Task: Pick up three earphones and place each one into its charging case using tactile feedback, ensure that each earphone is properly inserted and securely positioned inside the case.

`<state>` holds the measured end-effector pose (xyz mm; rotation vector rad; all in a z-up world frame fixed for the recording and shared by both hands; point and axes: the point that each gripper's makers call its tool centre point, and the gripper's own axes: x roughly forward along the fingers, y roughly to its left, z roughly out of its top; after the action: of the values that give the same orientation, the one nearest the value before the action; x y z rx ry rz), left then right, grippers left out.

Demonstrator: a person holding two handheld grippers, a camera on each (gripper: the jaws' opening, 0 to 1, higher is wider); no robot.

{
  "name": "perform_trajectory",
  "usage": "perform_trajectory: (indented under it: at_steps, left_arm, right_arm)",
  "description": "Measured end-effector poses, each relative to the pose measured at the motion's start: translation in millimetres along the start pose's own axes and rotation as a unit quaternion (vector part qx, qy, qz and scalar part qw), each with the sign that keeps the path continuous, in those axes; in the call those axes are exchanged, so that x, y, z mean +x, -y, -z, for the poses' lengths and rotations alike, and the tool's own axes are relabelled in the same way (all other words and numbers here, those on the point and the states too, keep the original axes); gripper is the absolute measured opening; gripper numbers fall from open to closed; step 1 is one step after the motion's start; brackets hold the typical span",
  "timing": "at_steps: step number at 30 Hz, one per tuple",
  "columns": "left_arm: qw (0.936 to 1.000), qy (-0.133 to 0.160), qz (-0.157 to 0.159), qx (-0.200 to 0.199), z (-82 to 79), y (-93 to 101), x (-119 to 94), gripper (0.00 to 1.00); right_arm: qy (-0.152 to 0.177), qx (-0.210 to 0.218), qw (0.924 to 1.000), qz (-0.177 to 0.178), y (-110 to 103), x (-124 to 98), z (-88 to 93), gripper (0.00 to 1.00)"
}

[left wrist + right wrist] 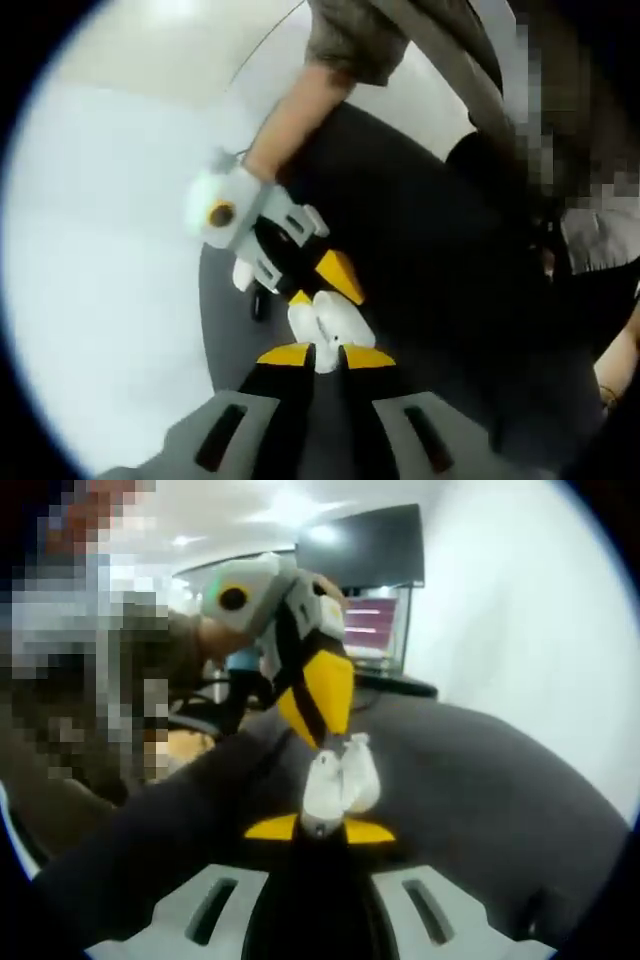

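Your left tongs (327, 356) are pinched on the white charging case (330, 328), their yellow-tipped jaws pressed against its lower end so that the open case stands up between them. From the far side, your right tongs (318, 280) reach down to the top of that same case, one yellow tip lying just beside its upper edge; in the left gripper view you cannot tell how far those jaws are spread. In the right gripper view your right tongs (320, 830) are narrowed around a small white piece, the case (341, 777) or an earphone seated at its mouth; you cannot tell which. There the left tongs (318, 705) come down from above, a yellow jaw touching the top of the white piece. All of this hangs over the dark grey counter (480, 780), well in from its curved edge. A person's bare forearm (292, 112) leads to the right tongs, and a dark monitor (372, 546) stands against the pale wall behind the counter.
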<state>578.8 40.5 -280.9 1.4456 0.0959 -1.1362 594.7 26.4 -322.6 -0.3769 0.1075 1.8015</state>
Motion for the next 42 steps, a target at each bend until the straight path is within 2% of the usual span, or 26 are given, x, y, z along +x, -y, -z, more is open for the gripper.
perform_trajectory:
  at_steps: [3,5,6,7,9,10,11,13,15,17,19,20,21,22,23,25,27,28,29,30,31,34,36,37,39,42]
  left_arm:
    - [0.9996,0.000,-0.017,-0.023,4.8,-5.3,-9.2,0.08]
    - [0.9952,0.016,-0.042,-0.086,10.4,-14.5,-23.2,0.08]
    - [0.9898,0.031,-0.059,-0.126,15.5,-20.8,-32.4,0.08]
    - [0.9810,0.044,-0.073,-0.175,23.4,-26.0,-41.4,0.09]
    - [0.9615,0.059,-0.107,-0.246,46.7,-35.3,-58.9,0.11]
    - [0.9497,0.067,-0.118,-0.282,57.1,-36.5,-65.7,0.12]
    - [0.9352,0.078,-0.114,-0.326,65.2,-32.4,-69.8,0.16]
    - [0.9129,0.092,-0.110,-0.382,82.6,-20.5,-73.9,0.22]
    - [0.8981,0.091,-0.097,-0.419,92.8,-5.8,-71.4,0.21]
    - [0.8879,0.076,-0.089,-0.445,106.1,11.4,-67.2,0.20]
    - [0.8646,0.088,-0.080,-0.488,111.0,26.2,-59.5,0.19]
    - [0.8591,0.093,-0.080,-0.497,112.0,28.7,-57.2,0.19]
    - [0.8446,0.104,-0.076,-0.520,112.1,31.4,-53.7,0.19]
    - [0.8338,0.119,-0.077,-0.534,110.5,31.3,-50.3,0.19]
    - [0.8249,0.121,-0.081,-0.546,112.7,30.8,-46.9,0.18]
    - [0.8243,0.115,-0.089,-0.547,118.8,29.3,-41.1,0.18]
    - [0.8113,0.124,-0.084,-0.565,120.0,27.8,-36.2,0.18]
    - [0.8025,0.139,-0.074,-0.575,114.5,27.7,-34.7,0.20]
    - [0.7886,0.151,-0.059,-0.593,110.8,28.8,-33.2,0.21]
    - [0.7849,0.154,-0.056,-0.598,110.8,29.0,-32.1,0.20]
    - [0.7878,0.151,-0.059,-0.594,112.8,28.6,-30.8,0.19]
    - [0.7850,0.137,-0.053,-0.602,116.2,34.2,-23.4,0.14]
    - [0.7798,0.137,-0.042,-0.609,115.3,39.9,-19.2,0.13]
    - [0.7689,0.154,-0.041,-0.619,111.1,37.6,-19.9,0.11]
    - [0.7713,0.150,-0.046,-0.617,111.0,38.5,-19.0,0.09]
    - [0.7700,0.155,-0.053,-0.617,108.7,35.4,-19.6,0.09]
  right_arm:
    - [0.001,0.001,1.0000,0.000,0.3,0.0,0.3,0.17]
    - [0.001,0.001,1.0000,0.000,0.5,0.0,0.3,0.17]
    - [0.001,0.001,1.0000,0.001,0.6,0.0,0.4,0.17]
    - [0.001,0.000,1.0000,0.001,0.5,0.1,0.3,0.17]
    - [0.001,0.000,1.0000,0.000,0.6,0.1,0.4,0.17]
    - [0.001,0.000,1.0000,0.000,0.7,0.1,0.4,0.17]
    - [0.001,0.000,1.0000,0.000,0.8,0.1,0.4,0.17]
    - [0.001,0.001,1.0000,0.000,0.8,0.1,0.3,0.17]
    - [0.001,0.001,1.0000,0.001,0.7,0.1,0.1,0.17]
    - [0.001,0.001,1.0000,0.001,0.7,0.1,0.0,0.17]
    - [0.001,0.002,1.0000,0.001,0.7,0.1,-0.1,0.17]
    - [0.001,0.002,1.0000,0.001,0.7,0.2,-0.1,0.17]
    - [0.001,0.002,1.0000,0.001,0.6,0.1,-0.2,0.17]
    - [0.002,0.002,1.0000,0.001,0.7,0.1,-0.3,0.17]
    - [0.002,0.002,1.0000,0.001,0.6,0.1,-0.4,0.17]
    - [0.002,0.002,1.0000,0.001,0.6,0.0,-0.5,0.17]
    - [0.002,0.002,1.0000,0.001,0.8,-0.1,-0.6,0.17]
    - [0.002,0.001,1.0000,0.001,0.9,-0.1,-0.6,0.17]
    - [0.003,0.001,1.0000,0.001,1.0,-0.3,-0.6,0.17]
    - [0.003,0.001,1.0000,0.001,1.1,-0.2,-0.7,0.17]
    - [0.003,0.001,1.0000,0.001,1.0,-0.3,-0.7,0.17]
    - [0.003,0.000,1.0000,0.000,1.2,-0.5,-0.7,0.17]
    - [0.002,0.000,1.0000,0.000,1.1,-0.6,-0.6,0.17]
    - [0.002,0.000,1.0000,0.000,1.0,-0.7,-0.6,0.17]
    - [0.002,0.000,1.0000,0.001,0.9,-0.7,-0.6,0.17]
    - [0.002,0.000,1.0000,0.000,0.9,-0.7,-0.6,0.17]
